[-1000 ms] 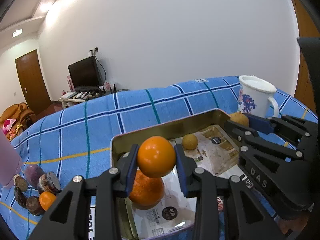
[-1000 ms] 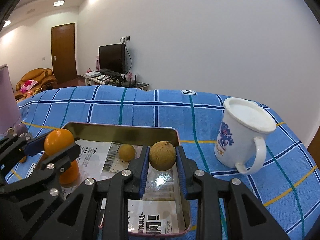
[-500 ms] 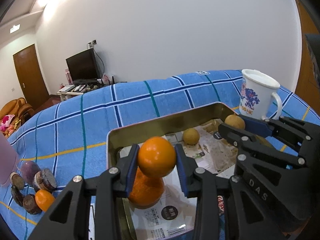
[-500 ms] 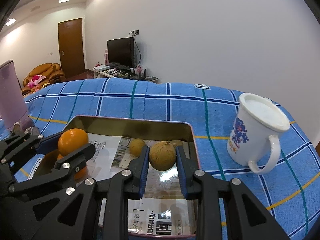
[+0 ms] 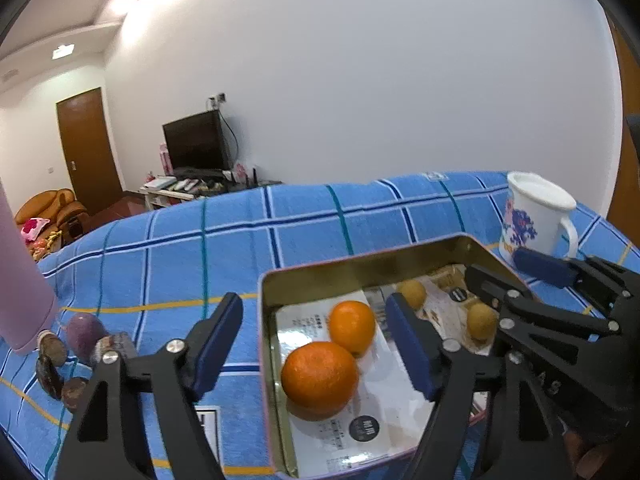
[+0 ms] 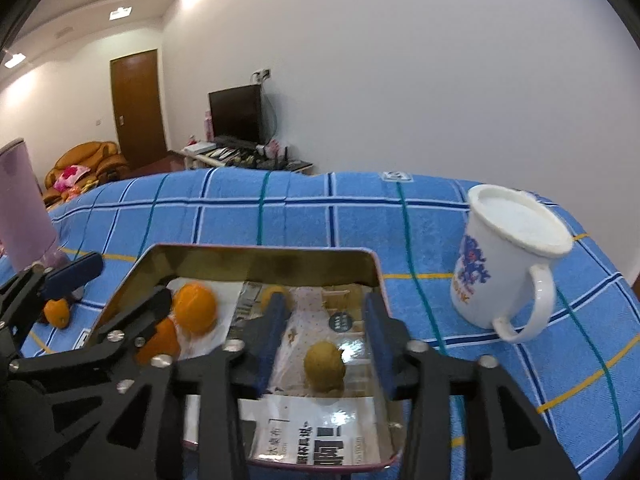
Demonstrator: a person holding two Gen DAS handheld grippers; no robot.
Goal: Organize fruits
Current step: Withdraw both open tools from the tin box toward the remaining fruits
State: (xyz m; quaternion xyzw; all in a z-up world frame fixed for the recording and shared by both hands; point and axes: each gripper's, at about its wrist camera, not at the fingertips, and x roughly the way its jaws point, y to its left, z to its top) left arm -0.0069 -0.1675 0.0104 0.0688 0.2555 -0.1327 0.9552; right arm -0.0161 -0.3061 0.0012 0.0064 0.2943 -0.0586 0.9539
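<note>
Blue terry cloth with a plaid of white, navy, teal and yellow lines, spread over the bench. On it, a shallow rectangular metal tin, brass-coloured inside with rounded corners and a pinkish outer rim, lined with glossy printed paper bearing Chinese characters too distorted to read. Inside the tin: two round, dimpled oranges, the larger one touching the smaller one behind it, plus two small tan, rough-skinned round fruits, one near the front and one farther back. Left tool with jaws opening, blue pads apart, straddling the tin's left wall with the oranges below and free of the pads. Right tool with jaws opening, pads clear of the tan fruit resting on the paper between them. Beside the tin, a white enamel-style mug with a blue floral print and unreadable orange lettering. At far left, a pink cylinder, dark purple fruits and another small orange.
</note>
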